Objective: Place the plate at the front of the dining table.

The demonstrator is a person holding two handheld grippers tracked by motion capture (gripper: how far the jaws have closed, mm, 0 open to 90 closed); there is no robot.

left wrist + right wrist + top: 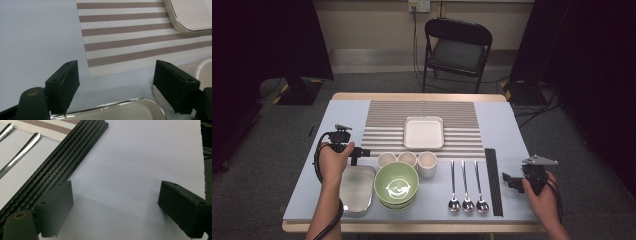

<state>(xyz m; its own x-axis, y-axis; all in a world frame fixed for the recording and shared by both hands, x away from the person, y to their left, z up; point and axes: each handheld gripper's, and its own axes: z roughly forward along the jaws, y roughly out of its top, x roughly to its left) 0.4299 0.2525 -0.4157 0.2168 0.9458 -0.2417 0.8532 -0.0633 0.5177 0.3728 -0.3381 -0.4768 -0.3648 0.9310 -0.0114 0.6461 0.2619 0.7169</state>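
Metal tray [357,192]: right under the left tool, its shiny rim [120,105] just below and between the jaws in the left gripper view, untouched.
Left tool [360,153]: held in the person's left hand [333,162], jaws spread wide with nothing between them; hovering at the tray's far edge.
Small cups [407,160]: three in a row just beyond the left tool's tips, running away from it; a pale rim shows by the jaw on the right of the left gripper view [203,70].
Green bowl [396,185]: beside the tray on the side away from the left hand, near side of the cups.
Striped mat [384,120]: ahead of the left tool, its corner [100,67] lying just past the open jaws.
White square dish [424,132]: on the mat, farther off from the left tool; a rounded corner shows at the top of the left gripper view [190,15].
Right tool [510,180]: in the right hand [543,197], jaws wide apart and gripping nothing, over bare worktop [130,170].
Black chopsticks [493,182]: just beside the right tool, their strip [62,167] running past the jaw on the left of the right gripper view.
Spoons [466,187]: three, beyond the chopsticks from the right tool; two handles [22,151] show there.
Folding chair [458,47]: well beyond the worktop's far edge.
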